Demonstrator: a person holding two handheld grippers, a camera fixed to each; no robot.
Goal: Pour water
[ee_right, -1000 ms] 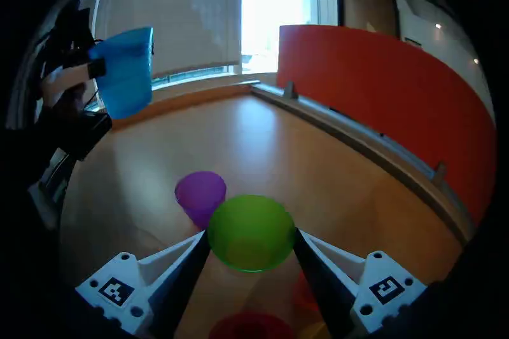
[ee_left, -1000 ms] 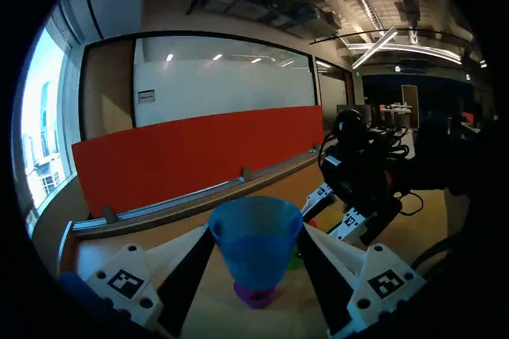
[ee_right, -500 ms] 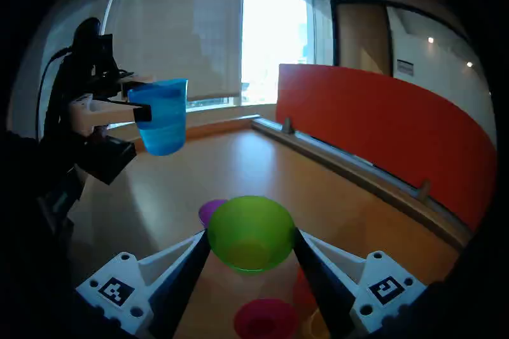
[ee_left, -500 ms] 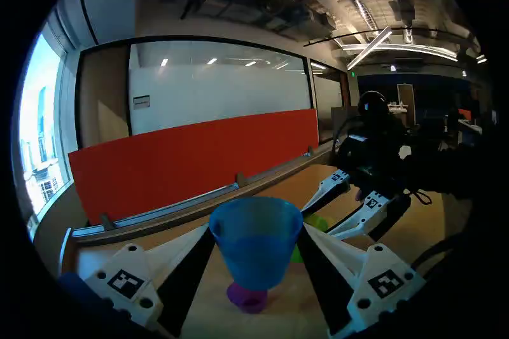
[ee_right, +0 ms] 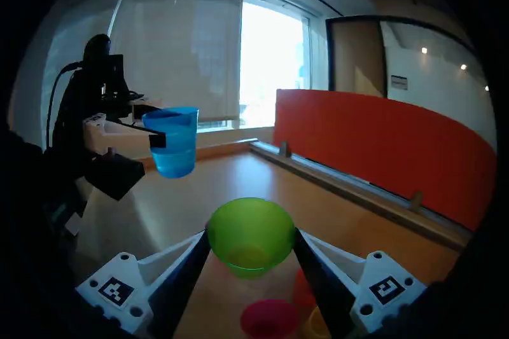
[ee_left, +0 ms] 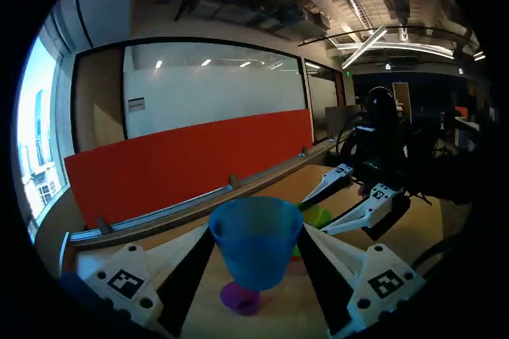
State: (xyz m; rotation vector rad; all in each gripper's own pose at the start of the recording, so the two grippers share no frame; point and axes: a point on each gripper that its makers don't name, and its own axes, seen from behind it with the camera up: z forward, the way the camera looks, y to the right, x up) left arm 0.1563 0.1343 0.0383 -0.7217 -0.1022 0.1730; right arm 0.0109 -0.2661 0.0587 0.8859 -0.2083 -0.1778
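Wooden tabletop (ee_right: 267,180) lies below both cups, held aloft. Left gripper (ee_left: 256,231) is clamped on the translucent blue plastic cup (ee_left: 256,256), apparently part-filled; right gripper (ee_right: 252,237) is clamped on the translucent green plastic cup (ee_right: 251,224). Thin walls likely flex and slip, so mid-wall pinches seem right.

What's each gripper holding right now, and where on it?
The left gripper clamps the blue cup by its opposite side walls, just below the rim. The right gripper holds the green cup the same way.
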